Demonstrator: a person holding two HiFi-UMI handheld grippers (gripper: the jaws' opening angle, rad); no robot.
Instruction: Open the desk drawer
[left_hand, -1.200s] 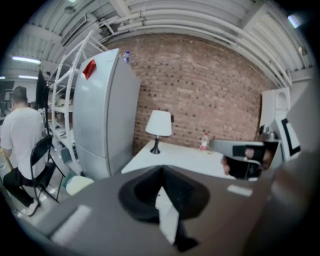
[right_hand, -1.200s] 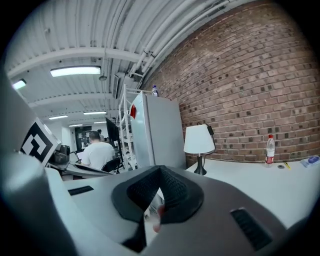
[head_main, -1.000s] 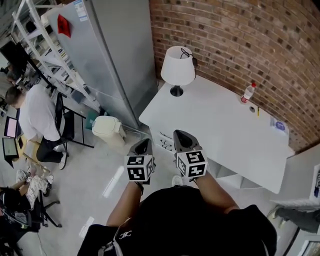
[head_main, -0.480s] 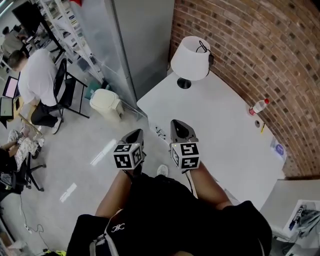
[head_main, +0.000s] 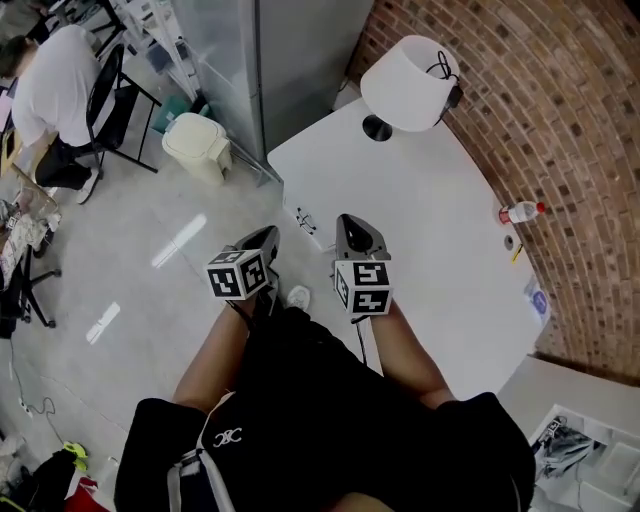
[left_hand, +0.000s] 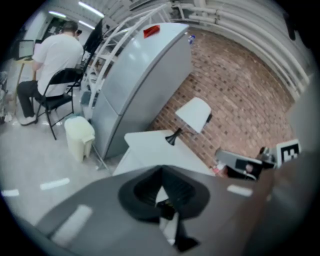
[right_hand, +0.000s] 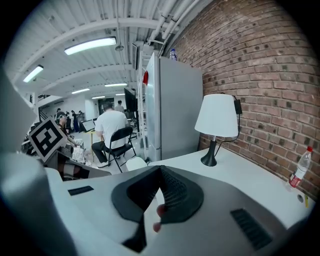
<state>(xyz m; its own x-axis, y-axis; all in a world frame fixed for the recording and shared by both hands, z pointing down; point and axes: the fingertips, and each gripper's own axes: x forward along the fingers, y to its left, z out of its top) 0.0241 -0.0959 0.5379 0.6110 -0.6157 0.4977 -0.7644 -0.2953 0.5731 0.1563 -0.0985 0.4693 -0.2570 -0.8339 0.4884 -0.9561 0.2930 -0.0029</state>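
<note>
The white desk (head_main: 430, 210) runs from the lamp toward me, and its drawer fronts with small dark handles (head_main: 304, 221) face the floor side at the near left corner. My left gripper (head_main: 264, 239) hangs over the floor just left of those drawers, jaws shut and empty (left_hand: 161, 172). Above the desk's near edge, just right of the drawers, my right gripper (head_main: 352, 226) has its jaws together with nothing between them (right_hand: 160, 170). Neither gripper touches the desk.
A white lamp (head_main: 405, 85) stands at the desk's far end, a bottle (head_main: 522, 212) by the brick wall. A tall grey cabinet (head_main: 290, 50) and a cream bin (head_main: 197, 145) lie beyond the desk's corner. A person sits on a chair (head_main: 50, 95) at far left.
Both grippers have sunk and come nearer the desk's front corner. The left one has rolled, its marker cube now tilted. Both stay shut.
</note>
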